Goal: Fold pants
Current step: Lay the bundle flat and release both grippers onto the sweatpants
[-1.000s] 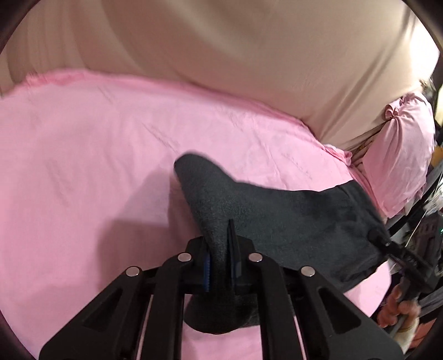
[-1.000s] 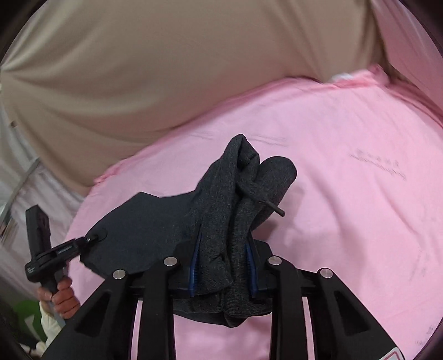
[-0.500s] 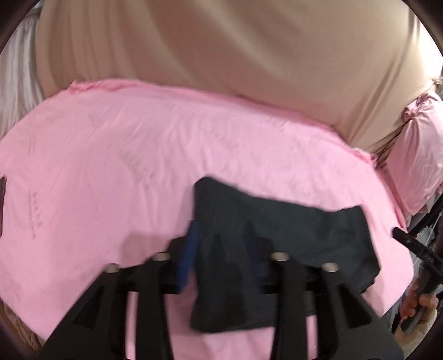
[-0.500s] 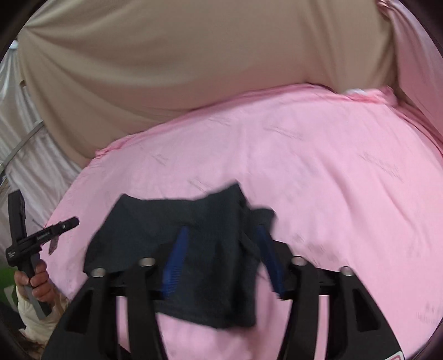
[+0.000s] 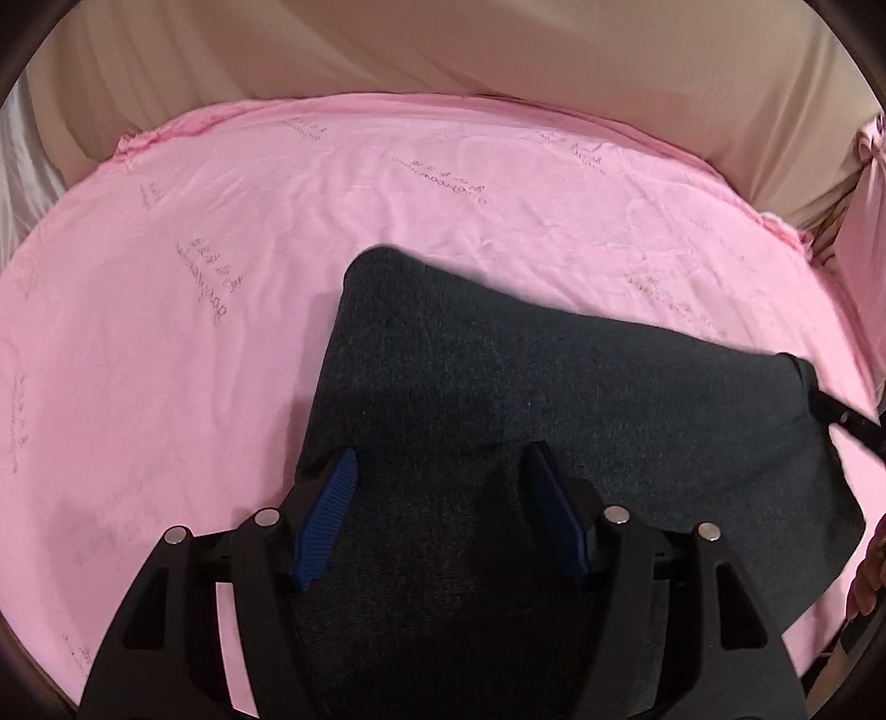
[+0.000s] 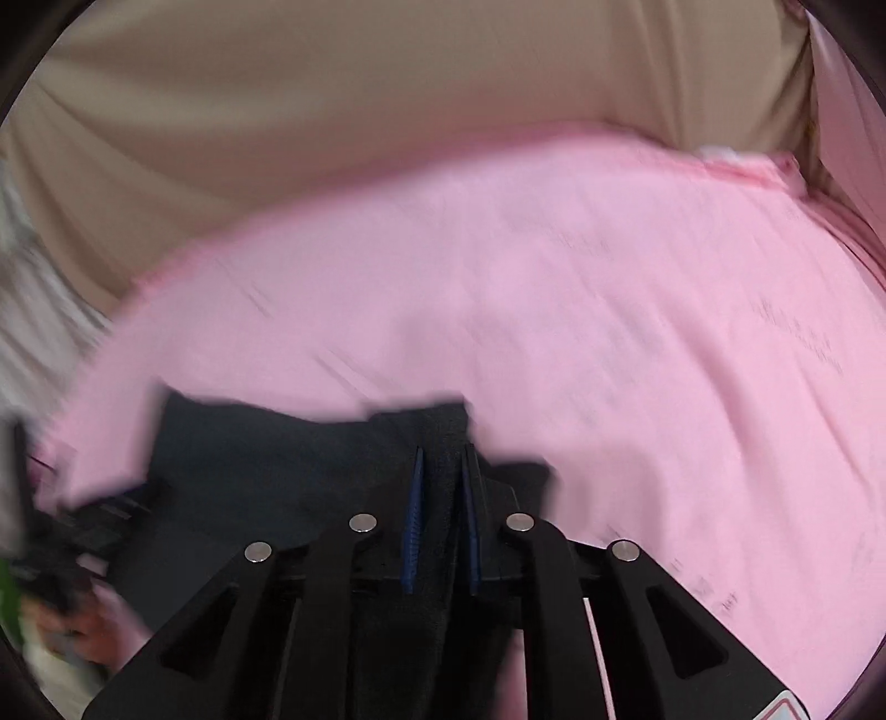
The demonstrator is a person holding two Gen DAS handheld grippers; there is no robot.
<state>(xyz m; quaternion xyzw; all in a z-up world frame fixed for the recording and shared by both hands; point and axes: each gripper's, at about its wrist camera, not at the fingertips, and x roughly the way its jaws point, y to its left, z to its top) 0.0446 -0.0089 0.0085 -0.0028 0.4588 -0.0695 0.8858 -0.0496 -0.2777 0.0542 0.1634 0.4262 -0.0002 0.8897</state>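
The dark grey pants [image 5: 542,399] lie folded flat on the pink bed sheet [image 5: 221,249]. My left gripper [image 5: 443,482] is open above the near left part of the pants, its blue pads [image 5: 326,515] wide apart. In the blurred right wrist view my right gripper [image 6: 442,471] has its pads close together with a fold of the pants [image 6: 277,471] between them. The other gripper's tip shows at the right edge of the left wrist view [image 5: 847,421], at the pants' far corner.
A beige fabric wall [image 5: 443,50] rises behind the bed. A pink pillow [image 5: 864,221] sits at the right edge. The pink sheet [image 6: 609,304] spreads wide around the pants.
Both grippers held bunched pants a second ago and laid them flat. The left gripper opened and stays open. The right gripper opened half a second ago and now has its pads closed on fabric.
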